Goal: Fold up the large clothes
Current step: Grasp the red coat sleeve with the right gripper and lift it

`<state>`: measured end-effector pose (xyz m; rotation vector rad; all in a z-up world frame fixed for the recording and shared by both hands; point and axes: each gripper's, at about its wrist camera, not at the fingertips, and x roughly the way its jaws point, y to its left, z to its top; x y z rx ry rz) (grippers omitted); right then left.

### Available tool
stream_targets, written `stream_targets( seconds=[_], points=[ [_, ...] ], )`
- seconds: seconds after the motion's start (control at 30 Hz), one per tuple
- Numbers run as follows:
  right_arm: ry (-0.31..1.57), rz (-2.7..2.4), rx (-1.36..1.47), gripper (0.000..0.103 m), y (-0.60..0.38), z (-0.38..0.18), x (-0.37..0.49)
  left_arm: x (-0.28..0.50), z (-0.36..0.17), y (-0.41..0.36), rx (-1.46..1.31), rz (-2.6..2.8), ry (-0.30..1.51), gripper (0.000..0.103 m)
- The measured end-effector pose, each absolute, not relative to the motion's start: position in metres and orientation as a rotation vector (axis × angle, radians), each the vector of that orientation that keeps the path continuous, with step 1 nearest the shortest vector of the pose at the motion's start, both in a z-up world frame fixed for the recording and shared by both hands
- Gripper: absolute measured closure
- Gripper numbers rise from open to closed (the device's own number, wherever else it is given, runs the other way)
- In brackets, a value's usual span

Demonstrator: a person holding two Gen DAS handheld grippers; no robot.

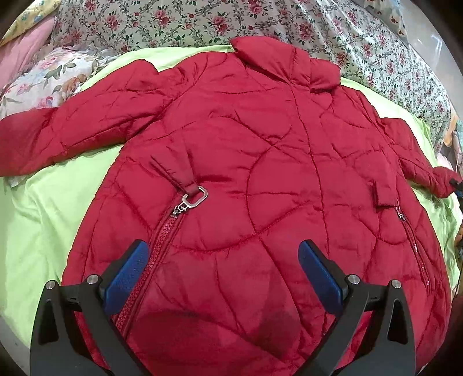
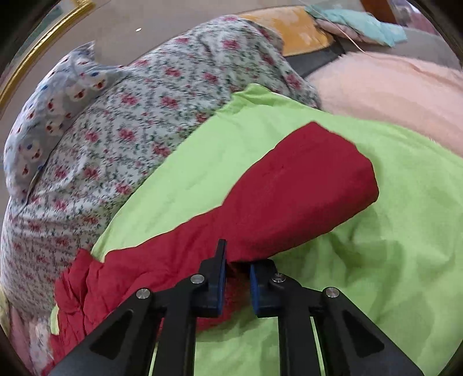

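Green sheet (image 1: 52, 208), floral bedding (image 1: 202, 23), pink blanket (image 2: 390, 86)

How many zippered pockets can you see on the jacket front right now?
2. One zipper runs diagonally beside the left gripper's finger; the other zipper lies near the red jacket's opposite edge. Others may be hidden.

Glossy quilted red jacket (image 1: 260, 162) — metal zipper pull (image 1: 191, 201) — matt green cloth (image 1: 52, 202).
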<state>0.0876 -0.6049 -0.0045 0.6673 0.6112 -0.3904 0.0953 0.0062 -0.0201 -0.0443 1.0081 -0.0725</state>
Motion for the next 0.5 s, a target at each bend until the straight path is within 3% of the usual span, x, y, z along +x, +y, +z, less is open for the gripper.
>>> stream_targets(
  seconds=[0.5],
  points=[
    [0.65, -0.04, 0.42, 0.094, -0.44, 0.044, 0.148, 0.088, -0.015, 0.028, -0.089, -0.065, 1.003, 0.0]
  ],
)
